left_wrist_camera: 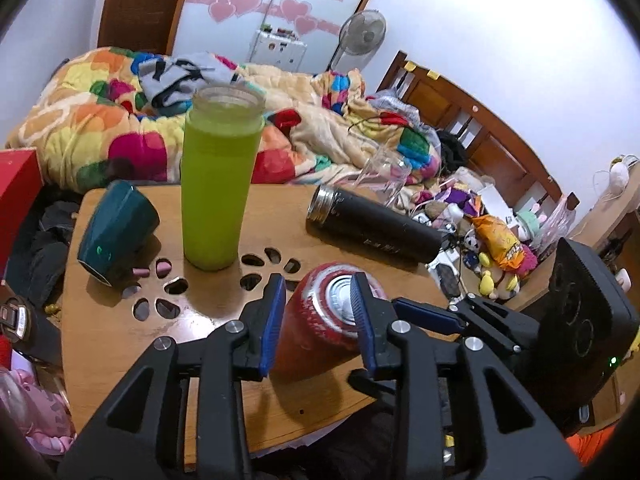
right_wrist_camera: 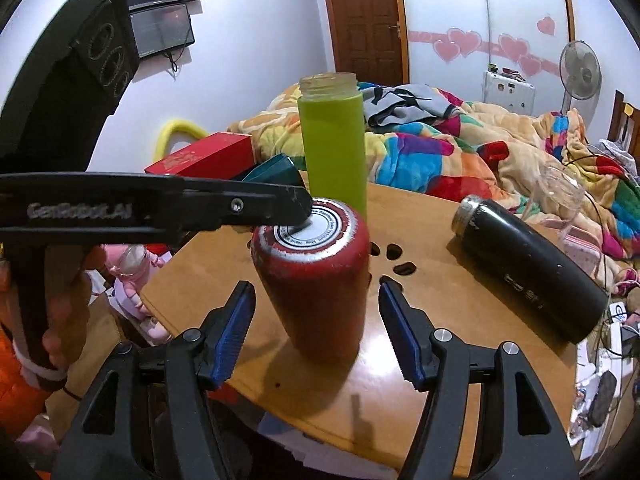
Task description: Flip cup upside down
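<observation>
A worn red cup (right_wrist_camera: 316, 280) stands upside down on the round wooden table (right_wrist_camera: 460, 392), its silver base with a round label facing up. In the left wrist view the red cup (left_wrist_camera: 316, 328) sits between the blue pads of my left gripper (left_wrist_camera: 318, 320), which is open around its top; one fingertip (right_wrist_camera: 294, 204) rests over the label. My right gripper (right_wrist_camera: 318, 334) is open, its pads on either side of the cup and apart from it.
A tall green bottle (left_wrist_camera: 218, 184) stands upright behind the red cup. A dark teal cup (left_wrist_camera: 116, 230) lies tipped at the left. A black flask (left_wrist_camera: 376, 226) lies on its side at the right. A bed with a colourful blanket (left_wrist_camera: 120, 128) lies beyond the table.
</observation>
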A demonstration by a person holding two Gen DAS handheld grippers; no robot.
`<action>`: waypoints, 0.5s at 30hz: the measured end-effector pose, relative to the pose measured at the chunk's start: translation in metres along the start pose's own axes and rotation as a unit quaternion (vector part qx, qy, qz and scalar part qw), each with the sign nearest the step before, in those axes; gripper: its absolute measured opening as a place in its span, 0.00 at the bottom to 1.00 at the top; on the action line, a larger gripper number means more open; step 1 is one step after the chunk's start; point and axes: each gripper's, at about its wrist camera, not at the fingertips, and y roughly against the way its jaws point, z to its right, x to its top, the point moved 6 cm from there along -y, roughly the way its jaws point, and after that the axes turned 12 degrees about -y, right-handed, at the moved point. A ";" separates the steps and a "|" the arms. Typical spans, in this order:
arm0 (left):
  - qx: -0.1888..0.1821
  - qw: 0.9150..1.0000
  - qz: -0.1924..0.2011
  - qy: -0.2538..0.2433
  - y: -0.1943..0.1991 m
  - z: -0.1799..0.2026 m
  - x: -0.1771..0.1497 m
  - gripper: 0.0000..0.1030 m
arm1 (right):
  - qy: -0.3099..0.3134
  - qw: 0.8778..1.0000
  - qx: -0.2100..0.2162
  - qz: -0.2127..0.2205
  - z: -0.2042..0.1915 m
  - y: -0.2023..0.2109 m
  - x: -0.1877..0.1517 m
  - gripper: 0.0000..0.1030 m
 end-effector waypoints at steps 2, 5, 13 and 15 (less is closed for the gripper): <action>0.006 1.000 0.016 -0.004 0.013 0.004 0.005 0.31 | -0.001 1.000 -0.002 0.003 0.001 0.012 0.001 0.59; 0.033 0.998 0.046 -0.017 0.040 0.010 0.014 0.36 | -0.007 1.000 -0.006 0.013 0.004 0.031 0.006 0.61; 0.100 0.988 0.111 -0.040 0.100 0.026 0.029 0.61 | -0.038 0.996 -0.013 0.080 0.006 0.091 0.038 0.76; 0.115 0.985 0.123 -0.044 0.111 0.032 0.030 0.67 | -0.046 0.994 -0.015 0.100 0.006 0.106 0.047 0.80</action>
